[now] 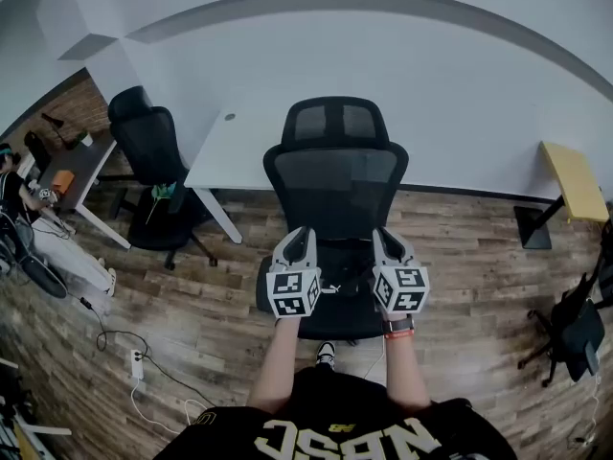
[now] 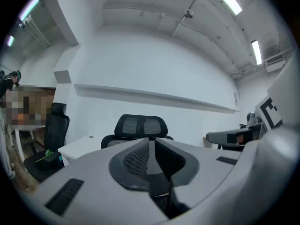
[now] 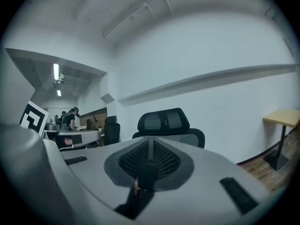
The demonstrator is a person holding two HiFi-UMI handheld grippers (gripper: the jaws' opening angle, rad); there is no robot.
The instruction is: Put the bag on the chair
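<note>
A black mesh office chair (image 1: 335, 175) stands right in front of me. The black bag (image 1: 343, 278), hard to tell apart from the dark seat, hangs low over the seat between my two grippers. My left gripper (image 1: 299, 238) is shut on a black strap of the bag (image 2: 161, 191), which runs down out of its jaws. My right gripper (image 1: 386, 240) is shut on another black strap (image 3: 149, 172), pinched between its pads. Both gripper views look past the jaws at the chair's headrest (image 2: 140, 125) (image 3: 164, 121).
A white desk (image 1: 230, 151) stands behind the chair against the wall. A second black chair (image 1: 148, 147) and a grey desk (image 1: 77, 166) with a person (image 1: 19, 195) are at the left. A yellow side table (image 1: 575, 175) and another chair (image 1: 575, 326) stand at the right. Cables and a power strip (image 1: 136, 364) lie on the floor.
</note>
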